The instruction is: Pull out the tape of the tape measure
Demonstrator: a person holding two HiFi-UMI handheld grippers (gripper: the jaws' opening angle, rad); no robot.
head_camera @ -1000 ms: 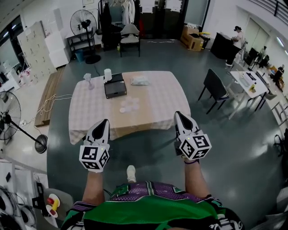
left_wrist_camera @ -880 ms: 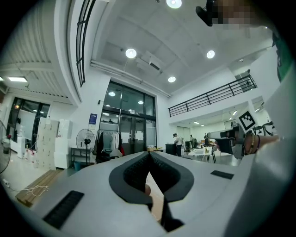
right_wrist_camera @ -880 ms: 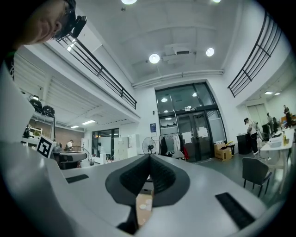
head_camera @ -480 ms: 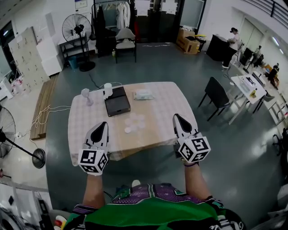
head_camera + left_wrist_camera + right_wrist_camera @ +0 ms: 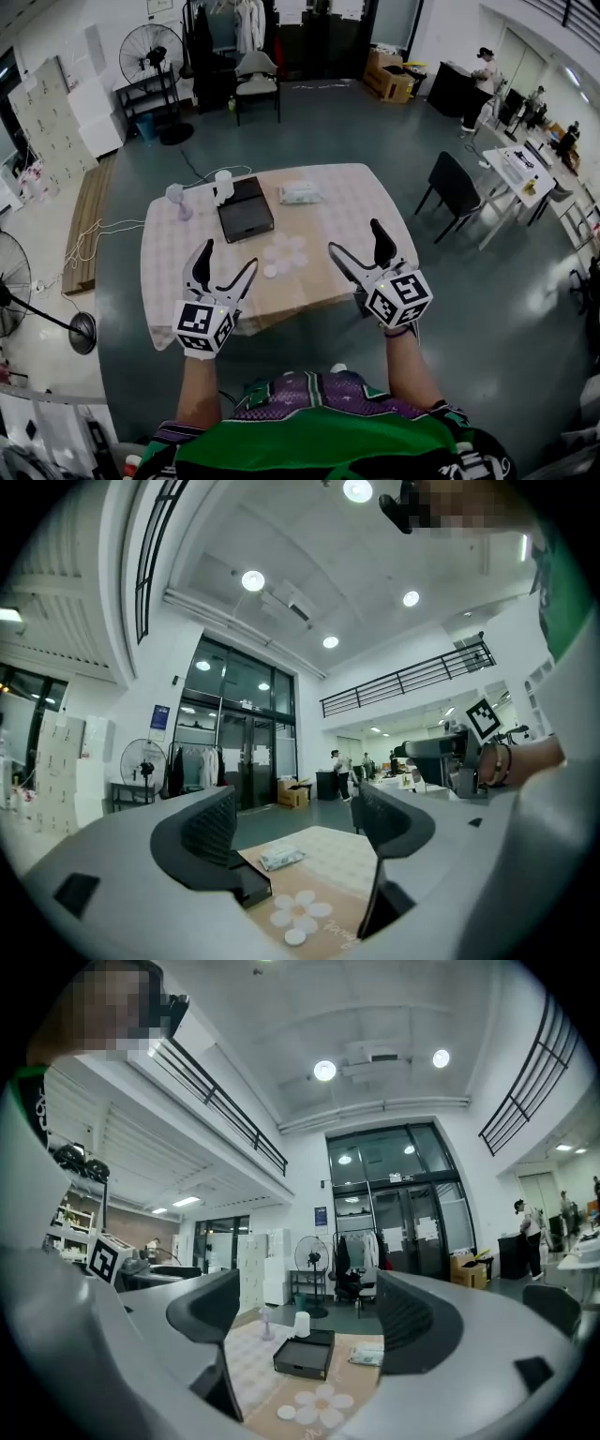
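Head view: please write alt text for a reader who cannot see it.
A person holds the left gripper and right gripper, both empty, jaws just opened wide, toward a table. On it lie a black box, white discs and a tissue pack.

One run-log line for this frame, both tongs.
left tongs: jaws just opened, nothing between | right tongs: jaws just opened, nothing between | table: ahead, untouched | tape measure: not made out | task: not begun

Two grey grippers, left gripper (image 5: 227,255) and right gripper (image 5: 354,236); one cloth-covered table (image 5: 356,202); one black rectangular box (image 5: 246,208); one white tissue packet (image 5: 300,193), at centre.
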